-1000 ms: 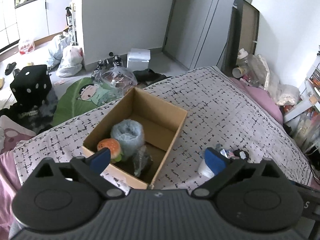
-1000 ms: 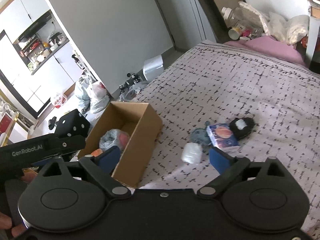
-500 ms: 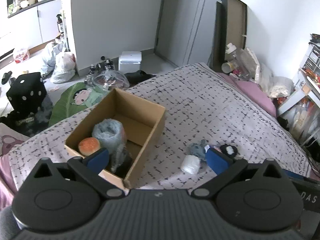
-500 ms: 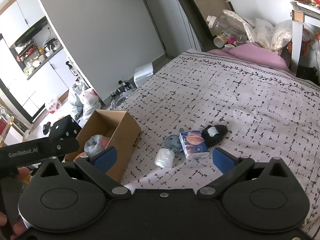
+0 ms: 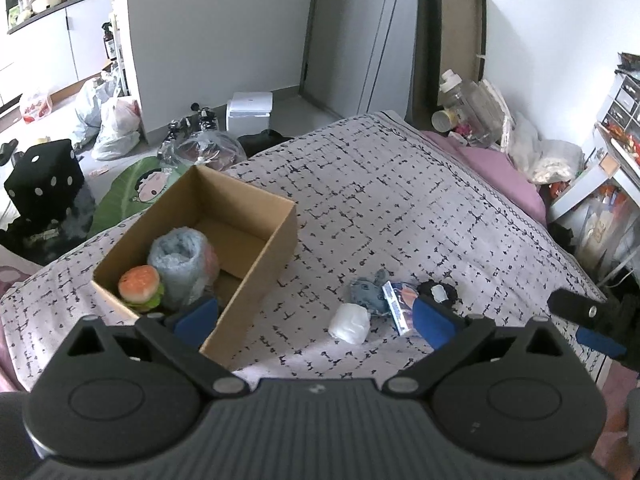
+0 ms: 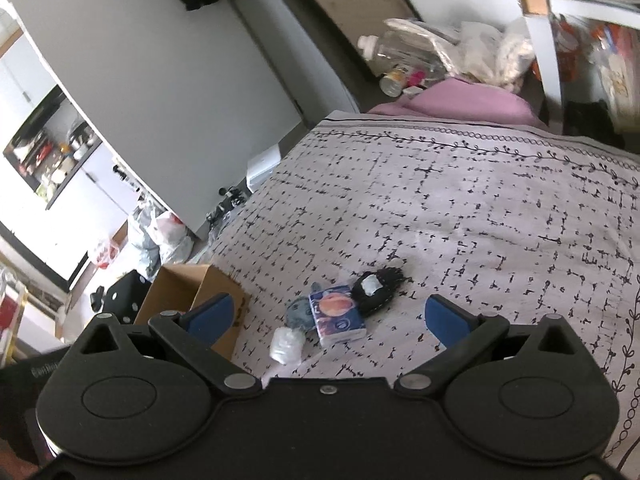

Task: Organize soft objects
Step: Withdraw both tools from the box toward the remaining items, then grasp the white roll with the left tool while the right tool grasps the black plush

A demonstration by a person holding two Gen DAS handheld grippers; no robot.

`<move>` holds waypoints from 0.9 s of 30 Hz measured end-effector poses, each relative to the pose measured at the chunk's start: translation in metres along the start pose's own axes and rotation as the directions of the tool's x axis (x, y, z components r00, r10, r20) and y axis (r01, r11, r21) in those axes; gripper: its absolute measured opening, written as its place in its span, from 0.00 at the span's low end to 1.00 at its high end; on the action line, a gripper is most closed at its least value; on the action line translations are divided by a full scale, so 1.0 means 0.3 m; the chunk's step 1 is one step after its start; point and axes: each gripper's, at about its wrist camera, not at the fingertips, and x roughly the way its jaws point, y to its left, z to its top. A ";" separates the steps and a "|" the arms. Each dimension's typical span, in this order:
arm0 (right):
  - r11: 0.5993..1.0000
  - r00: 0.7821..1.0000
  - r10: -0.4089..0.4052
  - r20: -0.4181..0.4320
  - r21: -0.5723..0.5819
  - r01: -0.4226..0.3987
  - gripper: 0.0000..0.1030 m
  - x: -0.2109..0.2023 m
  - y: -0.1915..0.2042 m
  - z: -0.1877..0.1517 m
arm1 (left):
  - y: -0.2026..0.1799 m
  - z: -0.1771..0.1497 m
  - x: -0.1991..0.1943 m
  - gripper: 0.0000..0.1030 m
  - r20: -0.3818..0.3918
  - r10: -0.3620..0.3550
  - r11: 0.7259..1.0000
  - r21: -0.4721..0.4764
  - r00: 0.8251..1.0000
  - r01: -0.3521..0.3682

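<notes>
Both grippers spread wide, holding nothing, above the bed.
Left gripper (image 5: 314, 314) and right gripper (image 6: 328, 314) hover over the bedspread (image 5: 400, 200). Cardboard box (image 5: 256, 216) holds a burger plush (image 5: 140, 288) and a blue fuzzy roll (image 5: 180, 260), its base hidden. White wad (image 6: 286, 344), grey-blue plush (image 6: 300, 314), tissue pack (image 6: 336, 314) and black plush (image 6: 378, 290) cluster beside the box; plush shapes are unclear.

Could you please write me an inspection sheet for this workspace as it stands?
Surface: bed with black-patterned pale bedspread.
Job's things: open brown cardboard box holds a plush hamburger and a wrapped blue fuzzy roll; on the bedspread lie a white wrapped bundle, grey-blue soft toy, blue tissue pack and black knitted item.
Clutter: bottles and bags by the pink pillow.
Grippers: left gripper open, empty; right gripper open, empty.
Cables: nothing seen.
Surroundings: black dice cushion, plastic bags on floor.
</notes>
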 end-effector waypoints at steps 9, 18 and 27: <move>0.997 0.999 0.010 -0.033 0.083 -0.007 0.99 0.075 -0.040 0.050 | -0.063 0.000 0.073 0.99 -0.001 0.012 1.000 -0.006 1.000 -0.012; 0.996 0.997 -0.005 -0.075 0.086 0.012 0.82 0.222 -0.082 0.010 | -0.075 -0.011 0.201 0.96 -0.035 0.007 1.000 -0.030 0.999 -0.008; 0.993 0.991 -0.028 -0.133 0.114 0.043 0.78 0.360 -0.128 0.005 | -0.095 -0.048 0.376 0.84 -0.119 0.002 0.998 -0.057 0.993 -0.009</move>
